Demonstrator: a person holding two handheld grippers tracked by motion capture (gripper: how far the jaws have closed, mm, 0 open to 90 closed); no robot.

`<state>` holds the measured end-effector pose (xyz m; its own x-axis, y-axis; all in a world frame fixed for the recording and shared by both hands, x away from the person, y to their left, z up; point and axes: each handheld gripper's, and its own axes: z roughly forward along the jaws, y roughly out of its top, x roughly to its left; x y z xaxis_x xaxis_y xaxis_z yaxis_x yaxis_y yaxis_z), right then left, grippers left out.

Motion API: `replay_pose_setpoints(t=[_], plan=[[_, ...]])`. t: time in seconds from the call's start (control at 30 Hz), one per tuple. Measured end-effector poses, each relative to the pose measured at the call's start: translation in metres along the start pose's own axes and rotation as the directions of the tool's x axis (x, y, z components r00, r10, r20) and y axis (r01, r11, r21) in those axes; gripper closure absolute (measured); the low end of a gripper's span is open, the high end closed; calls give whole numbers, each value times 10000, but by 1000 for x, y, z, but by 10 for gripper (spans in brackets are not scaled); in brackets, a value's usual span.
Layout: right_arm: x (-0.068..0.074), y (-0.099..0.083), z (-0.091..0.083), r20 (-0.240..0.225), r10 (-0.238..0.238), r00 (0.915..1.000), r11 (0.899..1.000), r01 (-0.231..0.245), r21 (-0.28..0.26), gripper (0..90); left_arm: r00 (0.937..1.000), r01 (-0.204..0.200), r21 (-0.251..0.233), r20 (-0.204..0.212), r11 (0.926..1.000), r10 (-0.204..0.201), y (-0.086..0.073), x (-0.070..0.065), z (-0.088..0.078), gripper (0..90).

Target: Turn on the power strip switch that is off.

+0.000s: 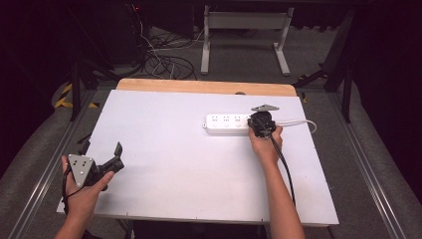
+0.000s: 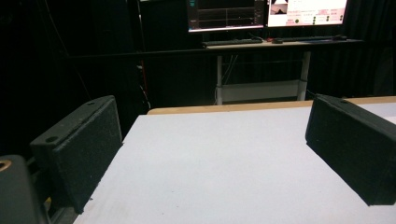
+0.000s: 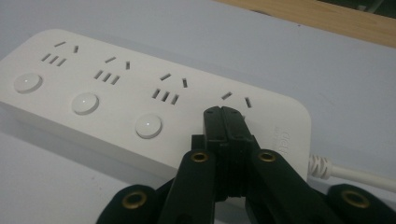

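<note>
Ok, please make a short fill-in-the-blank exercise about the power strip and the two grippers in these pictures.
1. The white power strip has ____ socket groups.
2. The right gripper presses on the strip with its fingers ____.
3. The left gripper is ____ and holds nothing.
4. The strip's cable leaves from its ____ end in the high view.

Missing words: four; shut; open; right

Monitors (image 2: 267, 13) glowing on a desk (image 2: 280, 45) beyond the table, cables (image 1: 164, 59) lying tangled on the floor, white frame legs (image 1: 245, 35) standing behind, yellow-black tape (image 1: 64, 95) showing at left.
</note>
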<state>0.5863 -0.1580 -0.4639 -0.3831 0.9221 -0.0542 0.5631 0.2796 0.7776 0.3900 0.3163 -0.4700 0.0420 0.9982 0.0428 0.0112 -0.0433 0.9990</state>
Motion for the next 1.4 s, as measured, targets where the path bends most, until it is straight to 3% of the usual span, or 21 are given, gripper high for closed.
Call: replay_pose_setpoints(t=[0.2,0.57,1.4], plan=[[-1,-1,0,-89,200,9998,9998,-200,-27,900,10000,-29,12,-17,10000,29,0,0,-1,43],[1,-2,1,91,-22,10000,10000,23,-83,900,10000,-45,37,-74,10000,46,0,1,-1,47],[-1,-3,1,-28,116,9999,9998,-116,-156,900,9999,-62,57,-95,10000,63,0,1,-1,47]])
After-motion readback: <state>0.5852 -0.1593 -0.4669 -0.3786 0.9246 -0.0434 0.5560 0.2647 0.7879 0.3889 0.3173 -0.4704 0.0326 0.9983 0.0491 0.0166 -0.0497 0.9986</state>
